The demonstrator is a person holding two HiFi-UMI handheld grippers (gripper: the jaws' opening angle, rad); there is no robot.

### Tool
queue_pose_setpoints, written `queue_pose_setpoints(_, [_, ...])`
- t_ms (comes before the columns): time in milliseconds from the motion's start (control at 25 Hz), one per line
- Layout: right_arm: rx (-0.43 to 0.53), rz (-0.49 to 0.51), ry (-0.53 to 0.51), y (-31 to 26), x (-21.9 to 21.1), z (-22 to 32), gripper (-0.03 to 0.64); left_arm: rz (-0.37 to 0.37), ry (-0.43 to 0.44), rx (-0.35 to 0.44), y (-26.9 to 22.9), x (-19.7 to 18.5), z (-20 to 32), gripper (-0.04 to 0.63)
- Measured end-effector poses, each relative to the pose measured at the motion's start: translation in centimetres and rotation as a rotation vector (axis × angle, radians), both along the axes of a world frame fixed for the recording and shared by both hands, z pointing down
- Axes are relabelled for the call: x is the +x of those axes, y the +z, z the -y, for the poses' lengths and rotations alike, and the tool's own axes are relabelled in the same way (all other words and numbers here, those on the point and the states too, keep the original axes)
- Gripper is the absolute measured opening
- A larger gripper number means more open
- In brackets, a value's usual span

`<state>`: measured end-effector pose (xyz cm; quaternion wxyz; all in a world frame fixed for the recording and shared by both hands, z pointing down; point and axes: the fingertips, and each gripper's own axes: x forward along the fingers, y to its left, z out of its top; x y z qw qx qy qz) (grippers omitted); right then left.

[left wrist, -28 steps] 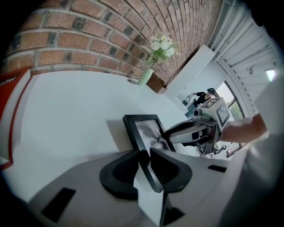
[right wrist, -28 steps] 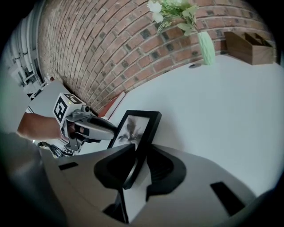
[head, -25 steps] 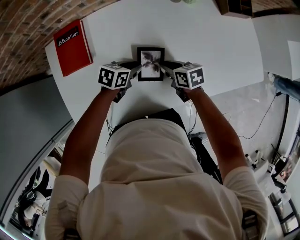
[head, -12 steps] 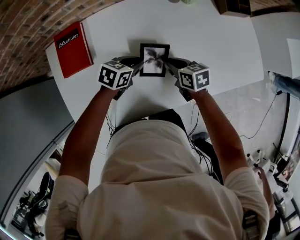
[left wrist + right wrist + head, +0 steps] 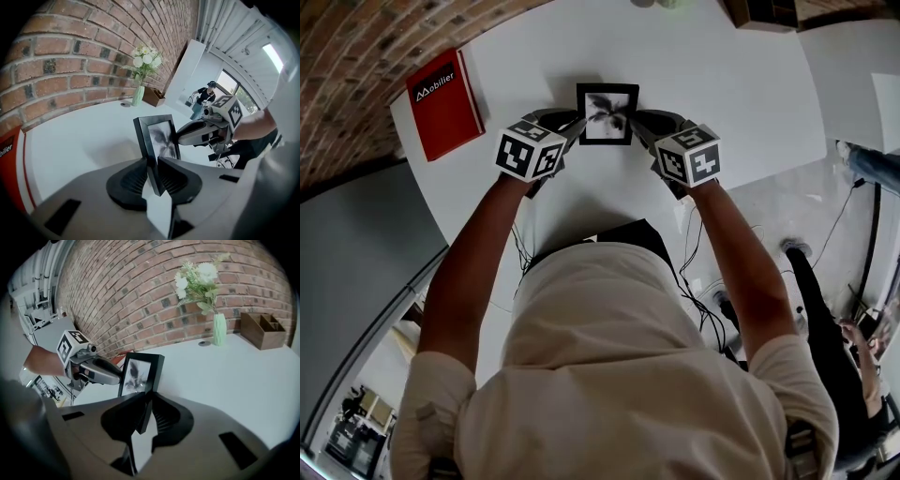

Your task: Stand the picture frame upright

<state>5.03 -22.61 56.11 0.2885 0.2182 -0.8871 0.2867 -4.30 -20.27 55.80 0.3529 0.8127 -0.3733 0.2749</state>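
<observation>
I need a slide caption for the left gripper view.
The left gripper and right gripper hold the black picture frame upright by opposite edges, over a white table.

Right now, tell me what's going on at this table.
A person holds a hand-held gripper in each hand. The left hand-held gripper is clamped on the left edge of the black picture frame, and the right hand-held gripper on its right edge. The frame stands roughly upright over the white table; whether its base touches down is unclear. A red book lies off to the left.
</observation>
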Motion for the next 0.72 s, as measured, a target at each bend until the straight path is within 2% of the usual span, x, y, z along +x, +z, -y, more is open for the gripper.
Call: queue_pose_setpoints(720, [0.123,-0.004,-0.021,-1.7,0.7,2.9,0.046,0.052,0.018,0.087,-1.8,0.6,3.6,0.066])
